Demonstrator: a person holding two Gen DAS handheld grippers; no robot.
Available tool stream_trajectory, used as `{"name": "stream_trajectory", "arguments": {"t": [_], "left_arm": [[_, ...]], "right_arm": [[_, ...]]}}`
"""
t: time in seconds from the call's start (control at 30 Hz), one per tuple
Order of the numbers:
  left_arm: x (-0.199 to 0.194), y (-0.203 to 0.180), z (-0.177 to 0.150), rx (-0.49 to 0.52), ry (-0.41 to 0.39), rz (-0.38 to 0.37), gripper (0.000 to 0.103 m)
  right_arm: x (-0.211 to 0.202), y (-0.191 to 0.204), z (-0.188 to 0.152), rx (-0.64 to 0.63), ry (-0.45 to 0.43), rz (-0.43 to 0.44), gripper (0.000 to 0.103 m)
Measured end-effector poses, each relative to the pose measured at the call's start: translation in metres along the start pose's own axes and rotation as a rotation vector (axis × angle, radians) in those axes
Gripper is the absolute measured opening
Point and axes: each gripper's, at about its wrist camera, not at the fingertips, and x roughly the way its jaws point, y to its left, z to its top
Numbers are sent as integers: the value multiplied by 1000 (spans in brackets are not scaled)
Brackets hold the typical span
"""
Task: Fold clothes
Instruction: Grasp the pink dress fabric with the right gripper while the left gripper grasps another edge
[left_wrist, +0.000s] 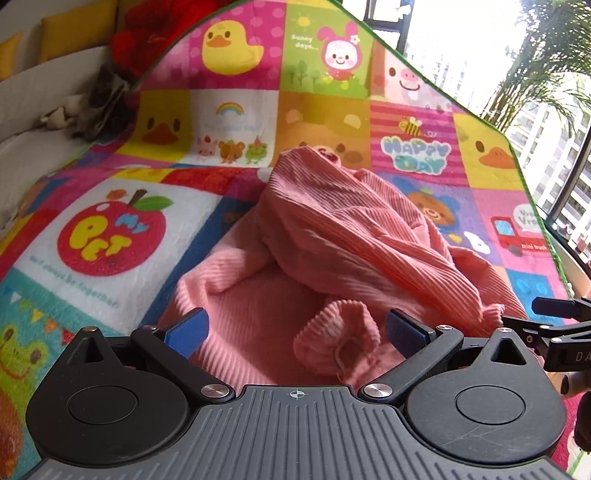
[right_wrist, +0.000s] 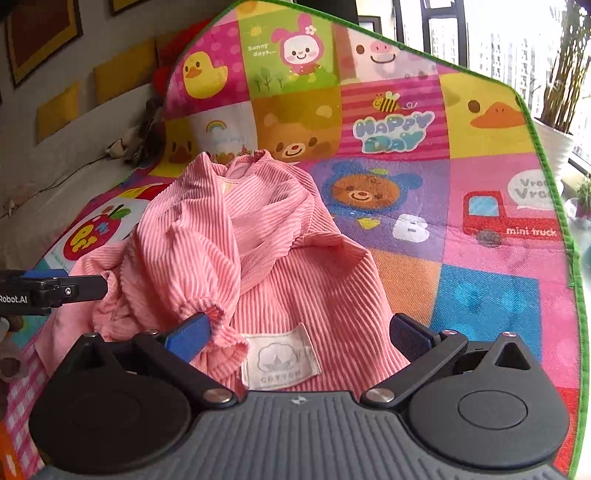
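Note:
A pink ribbed garment (left_wrist: 332, 240) lies crumpled on a colourful cartoon play mat (left_wrist: 110, 236). My left gripper (left_wrist: 295, 328) is open, its blue pads on either side of a gathered sleeve cuff (left_wrist: 340, 332) without closing on it. In the right wrist view the same garment (right_wrist: 258, 240) shows its neck opening at the far end and a white cotton label (right_wrist: 280, 356) at the near hem. My right gripper (right_wrist: 299, 332) is open over that hem, its left pad beside another cuff (right_wrist: 207, 310). The left gripper (right_wrist: 55, 288) shows at the left edge there.
The mat (right_wrist: 480, 295) has a green border and spreads out right of the garment. A red plush thing (left_wrist: 136, 40) and a crumpled grey cloth (left_wrist: 99, 99) lie at the mat's far left. Windows and potted plants (right_wrist: 561, 74) stand on the right.

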Motion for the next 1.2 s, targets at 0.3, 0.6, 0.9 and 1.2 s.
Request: {"name": "stream_trajectory", "arguments": {"t": [0.3,0.6,0.9,1.2], "left_arm": [[52,16,27,-36,54,-18,103],[48,19,17,29,21,-53,103],[6,29,24,162,-169,-13,103],[54,44,42,250,-86,64,67]], "right_arm": [[22,-27,-6,166,31,115,103],[20,-36,-7,205,6,157,103],[-24,-35,10,-50,-214,56,103],[42,-20,34,-307,-133,-68,76]]}}
